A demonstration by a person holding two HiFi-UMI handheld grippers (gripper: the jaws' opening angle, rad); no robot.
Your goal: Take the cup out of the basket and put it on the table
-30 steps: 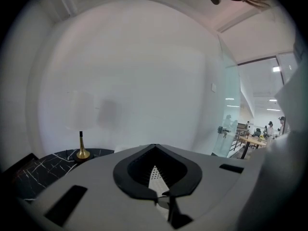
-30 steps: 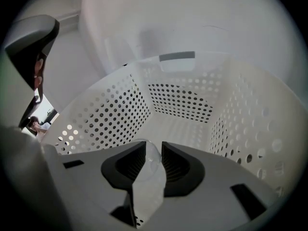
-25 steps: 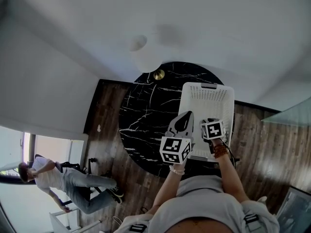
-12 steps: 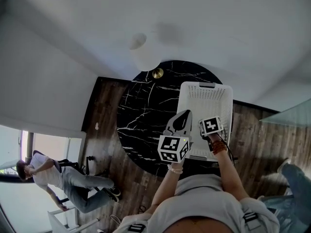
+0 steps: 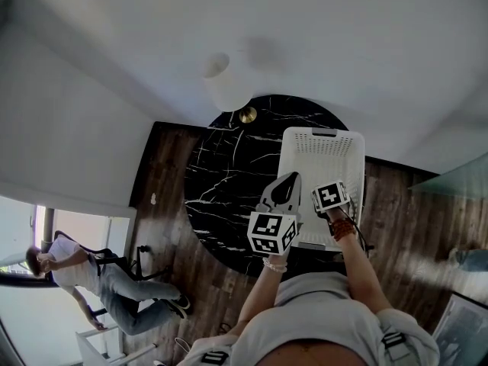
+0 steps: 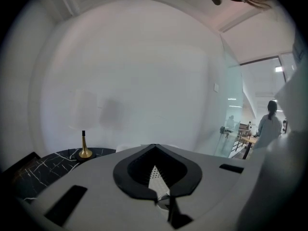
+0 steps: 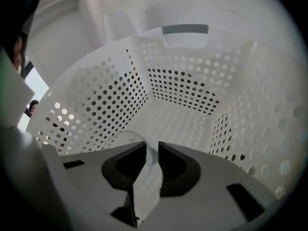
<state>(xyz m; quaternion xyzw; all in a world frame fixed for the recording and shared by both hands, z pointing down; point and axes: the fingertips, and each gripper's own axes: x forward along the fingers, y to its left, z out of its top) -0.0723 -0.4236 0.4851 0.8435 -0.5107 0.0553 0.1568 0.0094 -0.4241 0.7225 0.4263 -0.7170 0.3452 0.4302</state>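
Right gripper view: the right gripper (image 7: pixel 151 147) is down inside the white perforated basket (image 7: pixel 183 83). We read its jaws as pinched onto the thin wall of a clear cup (image 7: pixel 120 134). The cup's rim curves out to the left of the jaws, low in the basket. The cup is faint, so we note this reading with some caution.

Head view: we cannot make out the cup here. This view does show the layout. The basket sits on the right part of the round black marble table (image 5: pixel 229 181), and the right gripper's marker cube (image 5: pixel 331 197) is over the basket's near end.

Left gripper view: the left gripper (image 6: pixel 154 147) has its jaws clenched tip to tip, with nothing between them. It is aimed at the wall and not into the basket. A brass lamp base (image 6: pixel 85 151) stands on the table's far side.
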